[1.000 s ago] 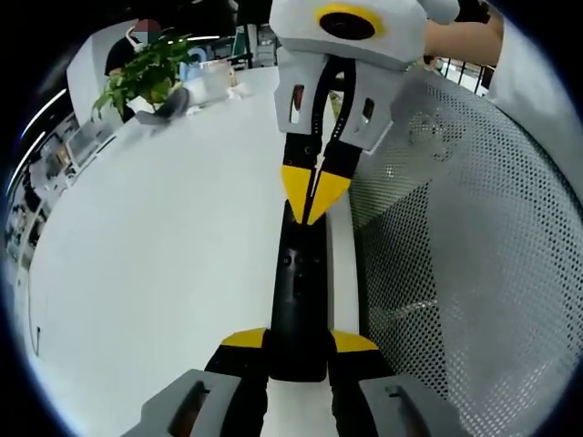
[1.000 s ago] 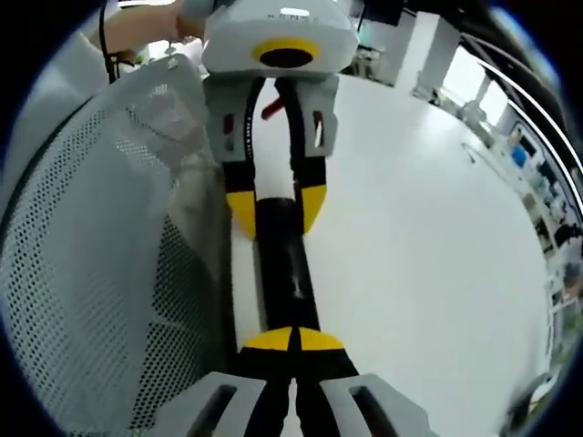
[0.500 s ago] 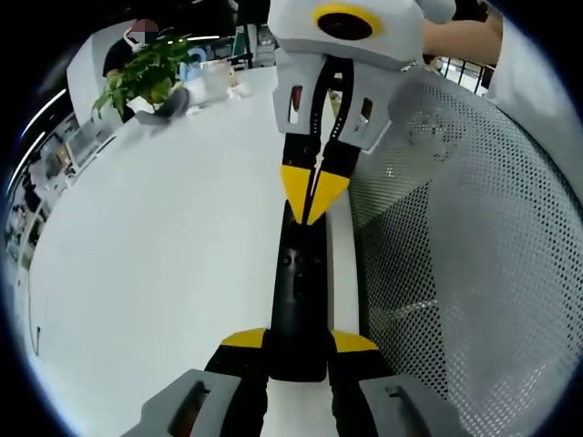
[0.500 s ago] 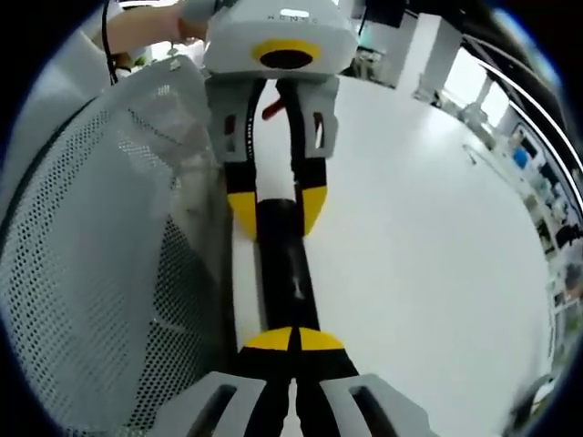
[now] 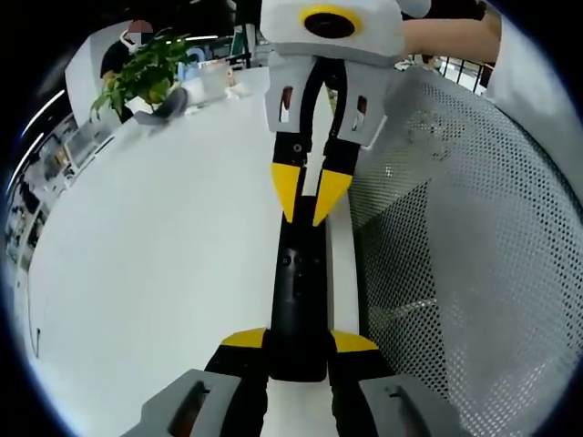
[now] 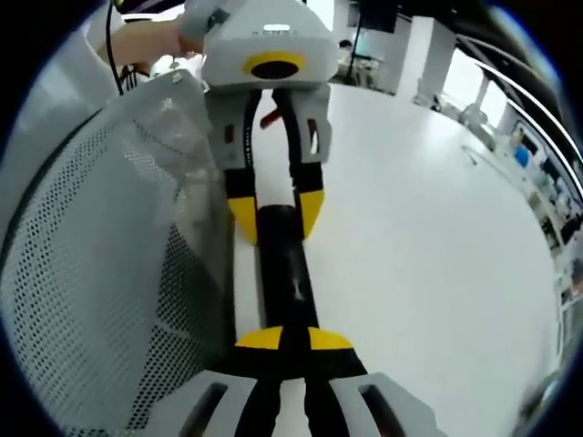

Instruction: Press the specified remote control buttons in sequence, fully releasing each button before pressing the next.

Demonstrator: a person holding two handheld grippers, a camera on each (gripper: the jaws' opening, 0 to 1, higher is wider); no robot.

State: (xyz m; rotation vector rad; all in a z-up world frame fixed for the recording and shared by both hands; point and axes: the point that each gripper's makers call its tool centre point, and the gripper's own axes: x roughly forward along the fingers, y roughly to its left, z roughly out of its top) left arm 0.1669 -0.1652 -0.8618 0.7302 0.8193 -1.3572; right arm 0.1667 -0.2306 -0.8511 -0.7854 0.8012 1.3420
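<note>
Yellow-tipped, the left claw (image 5: 297, 344) clamps the near end of the black remote control (image 5: 298, 282) at lower centre of the frame, on the white desk (image 5: 155, 264). The right claw (image 5: 308, 202), tips slightly parted, hovers above its far end; it should lift clear before pressing again.

One black remote control (image 5: 298, 291) on one white table (image 5: 155, 255) — two grippers, the left gripper (image 5: 299, 341) and the right gripper (image 6: 285, 340) — one mesh basket (image 5: 465, 264), one potted plant (image 5: 146, 73).
</note>
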